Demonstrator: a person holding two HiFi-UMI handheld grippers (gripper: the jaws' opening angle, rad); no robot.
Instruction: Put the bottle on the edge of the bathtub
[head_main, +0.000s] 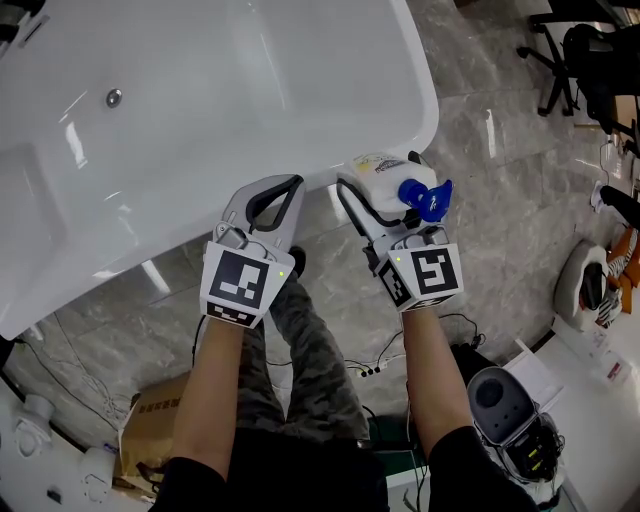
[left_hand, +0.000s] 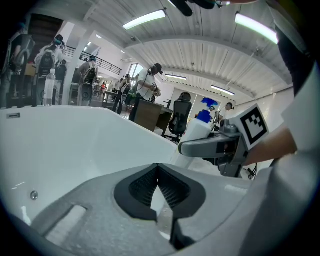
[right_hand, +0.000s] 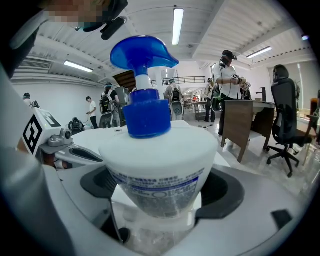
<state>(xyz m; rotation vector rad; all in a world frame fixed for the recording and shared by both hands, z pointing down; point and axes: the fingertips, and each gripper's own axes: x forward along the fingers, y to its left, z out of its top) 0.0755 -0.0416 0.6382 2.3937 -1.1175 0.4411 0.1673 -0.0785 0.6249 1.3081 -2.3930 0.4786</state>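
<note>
A white bottle (head_main: 378, 172) with a blue pump top (head_main: 425, 197) sits between the jaws of my right gripper (head_main: 388, 195), which is shut on its body. It hangs just off the rounded end of the white bathtub (head_main: 300, 150), close to the rim. In the right gripper view the bottle (right_hand: 160, 165) fills the middle, pump (right_hand: 142, 75) upward, gripped by the right gripper (right_hand: 162, 189). My left gripper (head_main: 288, 192) is shut and empty beside the tub's near rim. In the left gripper view its pads (left_hand: 150, 187) meet, and the bottle (left_hand: 197, 132) shows past the tub (left_hand: 75, 145).
The floor is marble tile. A cardboard box (head_main: 160, 420) lies at lower left, a grey and white machine (head_main: 510, 410) at lower right, and cables (head_main: 380, 365) run between my arms. An office chair (head_main: 575, 60) stands at upper right. Several people stand in the background (left_hand: 147, 85).
</note>
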